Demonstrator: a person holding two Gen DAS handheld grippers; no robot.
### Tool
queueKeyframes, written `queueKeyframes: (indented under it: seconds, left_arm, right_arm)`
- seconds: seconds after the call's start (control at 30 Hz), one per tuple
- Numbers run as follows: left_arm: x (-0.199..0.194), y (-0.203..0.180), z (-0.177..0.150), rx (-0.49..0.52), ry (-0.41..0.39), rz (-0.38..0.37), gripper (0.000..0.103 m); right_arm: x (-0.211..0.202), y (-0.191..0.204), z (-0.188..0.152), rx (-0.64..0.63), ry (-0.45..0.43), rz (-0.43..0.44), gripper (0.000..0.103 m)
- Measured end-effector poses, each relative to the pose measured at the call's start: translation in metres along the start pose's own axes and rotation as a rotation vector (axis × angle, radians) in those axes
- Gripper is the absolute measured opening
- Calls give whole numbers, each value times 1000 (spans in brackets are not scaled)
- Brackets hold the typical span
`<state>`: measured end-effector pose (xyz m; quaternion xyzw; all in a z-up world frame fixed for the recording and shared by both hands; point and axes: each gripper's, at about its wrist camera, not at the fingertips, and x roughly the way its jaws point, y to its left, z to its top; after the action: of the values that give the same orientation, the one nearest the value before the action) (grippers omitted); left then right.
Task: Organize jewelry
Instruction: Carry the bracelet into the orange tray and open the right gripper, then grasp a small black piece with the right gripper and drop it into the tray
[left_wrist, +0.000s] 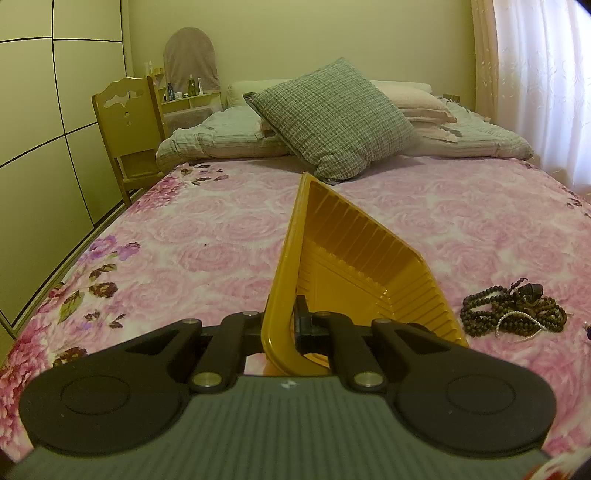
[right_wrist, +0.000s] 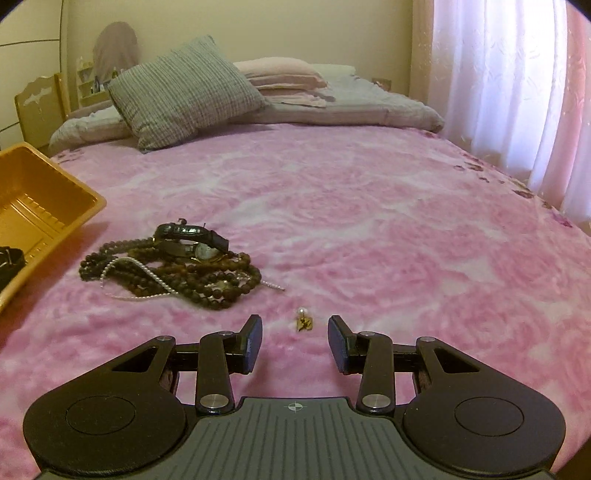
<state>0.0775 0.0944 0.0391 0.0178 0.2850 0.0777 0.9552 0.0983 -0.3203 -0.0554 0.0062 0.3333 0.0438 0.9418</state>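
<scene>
My left gripper is shut on the near rim of a yellow plastic tray, which rests on the pink floral bedspread and stretches away from me. In the right wrist view the tray lies at the left with a dark item in it. A tangled pile of dark bead necklaces, a pearl strand and watches lies on the bed to the tray's right; the same pile shows in the left wrist view. My right gripper is open just above the bedspread, and a small gold and pearl earring lies just ahead of its fingertips.
Grey checked cushion and folded bedding sit at the head of the bed. A wooden chair and wardrobe doors stand at the left; a pink curtain hangs on the right. Open bedspread stretches right of the jewelry.
</scene>
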Motion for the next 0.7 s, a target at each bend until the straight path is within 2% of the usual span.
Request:
queueKeyframes:
  seconds: [0.27,0.33,0.47,0.6,0.7]
  left_arm:
    - [0,0,0,-1,0,-1,7]
    - [0,0,1,1,0,-1,7]
    - [0,0,1,0,-1,-1,7]
    - [0,-1,1,0,0,0,6]
    - [0,-1,1,0,0,-1,7]
  right_arm:
    - [29,2,5,-55,25,-43,39]
    - [32,3,4,-67,35,-41,31]
    - [34,6,2,-83,36,-51,26]
    - [32,9,2,-85,40,-52,10]
    - [30,11,1,-96,32,-60,10]
